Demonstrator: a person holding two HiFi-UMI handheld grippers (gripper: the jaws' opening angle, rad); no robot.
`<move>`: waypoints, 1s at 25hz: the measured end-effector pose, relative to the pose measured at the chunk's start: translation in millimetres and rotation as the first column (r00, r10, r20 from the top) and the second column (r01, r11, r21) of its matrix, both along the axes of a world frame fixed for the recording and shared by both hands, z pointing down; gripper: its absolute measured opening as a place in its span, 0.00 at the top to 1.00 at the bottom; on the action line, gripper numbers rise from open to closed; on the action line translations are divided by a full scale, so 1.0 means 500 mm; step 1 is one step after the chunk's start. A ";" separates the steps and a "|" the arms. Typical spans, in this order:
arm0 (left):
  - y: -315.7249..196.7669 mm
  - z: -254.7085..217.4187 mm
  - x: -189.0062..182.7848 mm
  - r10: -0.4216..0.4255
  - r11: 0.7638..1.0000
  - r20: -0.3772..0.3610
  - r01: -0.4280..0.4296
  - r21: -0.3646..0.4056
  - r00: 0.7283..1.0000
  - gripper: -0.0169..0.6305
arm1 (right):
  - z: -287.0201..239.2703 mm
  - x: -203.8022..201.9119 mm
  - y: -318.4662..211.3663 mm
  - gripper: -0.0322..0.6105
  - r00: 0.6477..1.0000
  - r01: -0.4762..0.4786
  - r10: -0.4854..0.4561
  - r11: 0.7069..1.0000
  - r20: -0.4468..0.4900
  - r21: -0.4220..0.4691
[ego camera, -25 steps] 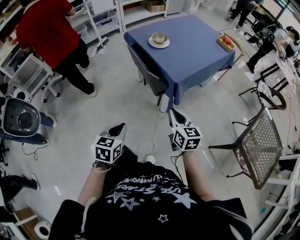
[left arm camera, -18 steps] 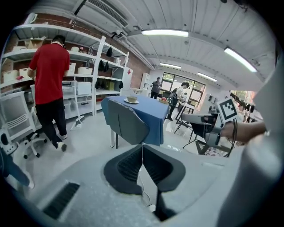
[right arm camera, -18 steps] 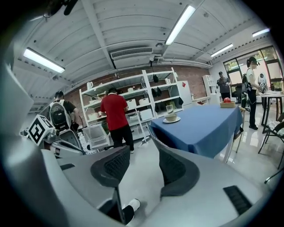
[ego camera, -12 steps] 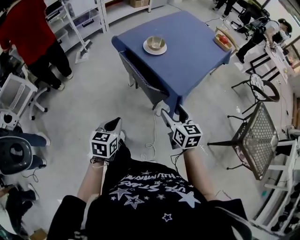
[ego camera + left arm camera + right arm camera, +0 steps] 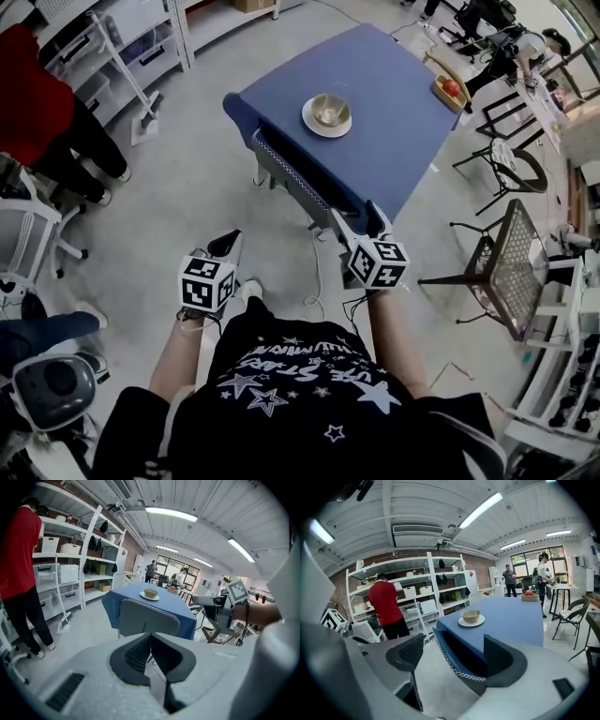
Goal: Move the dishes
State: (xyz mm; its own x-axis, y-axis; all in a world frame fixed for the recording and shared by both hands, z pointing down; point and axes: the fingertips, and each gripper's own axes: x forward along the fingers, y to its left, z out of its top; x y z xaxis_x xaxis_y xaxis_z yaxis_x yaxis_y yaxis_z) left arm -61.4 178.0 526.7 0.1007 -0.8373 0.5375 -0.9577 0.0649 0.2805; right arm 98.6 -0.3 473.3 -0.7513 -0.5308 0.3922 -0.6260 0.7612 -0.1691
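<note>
Both forearms out front, angled down toward the table (image 5: 398,103). Left gripper (image 5: 229,246) pinched closed, empty. Right gripper (image 5: 360,221) jaws just opened wide, nothing between.

Ceiling strip lamps (image 5: 171,513) give bright, even light and soft shadows; both gripper views bulge and darken at the edges.

The head view looks steeply down on the blue bench (image 5: 394,103) ahead. The 2 gripper views face it from low, well off; all 3 share its bowl (image 5: 328,110).
</note>
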 end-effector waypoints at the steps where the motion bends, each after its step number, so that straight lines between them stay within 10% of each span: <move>1: 0.000 0.005 -0.017 0.014 1.000 -0.009 -0.014 -0.004 1.000 0.94 | -0.006 -0.012 -0.006 0.36 1.000 -0.025 0.025 1.000 0.002 0.009; 10: -0.071 0.010 -0.096 0.094 0.995 -0.022 -0.094 0.019 0.995 0.94 | -0.001 -0.038 -0.041 0.37 0.989 -0.137 0.138 0.990 -0.046 0.019; 25: -0.309 -0.045 -0.246 0.030 0.999 0.054 -0.031 0.033 0.998 0.94 | -0.004 -0.231 -0.331 0.37 0.998 -0.063 0.063 0.997 -0.002 0.033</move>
State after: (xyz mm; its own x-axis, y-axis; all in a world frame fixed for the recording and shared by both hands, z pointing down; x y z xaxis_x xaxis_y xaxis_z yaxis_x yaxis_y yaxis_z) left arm -184.6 23.4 504.3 0.0981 -0.8519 0.5144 -0.9728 0.0268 0.2300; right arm -16.7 -165.7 471.6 -0.7150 -0.5897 0.3755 -0.6732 0.7255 -0.1426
